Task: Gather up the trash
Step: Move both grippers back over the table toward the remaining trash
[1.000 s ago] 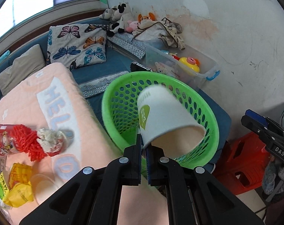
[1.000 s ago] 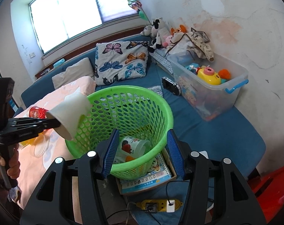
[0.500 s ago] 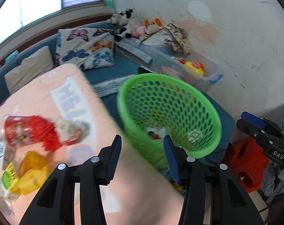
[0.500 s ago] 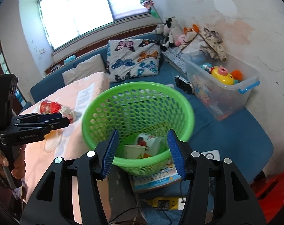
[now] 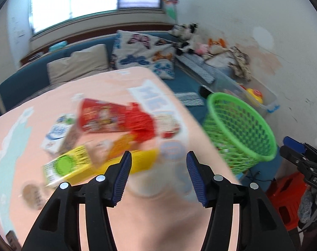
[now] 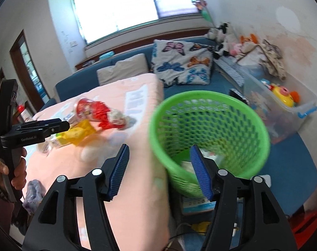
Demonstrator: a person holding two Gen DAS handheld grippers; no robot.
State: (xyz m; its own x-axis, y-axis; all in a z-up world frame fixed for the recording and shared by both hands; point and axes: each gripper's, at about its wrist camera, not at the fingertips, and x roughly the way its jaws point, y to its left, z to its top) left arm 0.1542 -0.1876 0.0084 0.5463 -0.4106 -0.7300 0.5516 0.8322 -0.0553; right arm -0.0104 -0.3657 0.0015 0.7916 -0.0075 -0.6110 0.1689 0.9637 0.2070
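A green mesh basket (image 5: 242,129) (image 6: 208,133) stands beside the pink blanket-covered table (image 5: 137,219) and holds several pieces of trash. On the table lie a red snack packet (image 5: 108,117) (image 6: 91,108), a yellow and green wrapper (image 5: 74,167) (image 6: 74,135), a clear plastic cup (image 5: 156,179) and a white carton (image 5: 55,133). My left gripper (image 5: 158,174) is open and empty above the trash pile; it also shows in the right wrist view (image 6: 53,127). My right gripper (image 6: 159,170) is open and empty, at the basket's near rim.
A blue sofa (image 6: 221,87) with a butterfly cushion (image 6: 183,64) and a clear toy box (image 6: 279,108) stands behind. A red stool (image 5: 288,196) is on the floor at right. A notebook and power strip (image 6: 198,226) lie under the basket.
My left gripper opened and dropped the white paper cup into the basket, then swung left over the trash on the table. My right gripper shifted left; the basket now sits right of centre.
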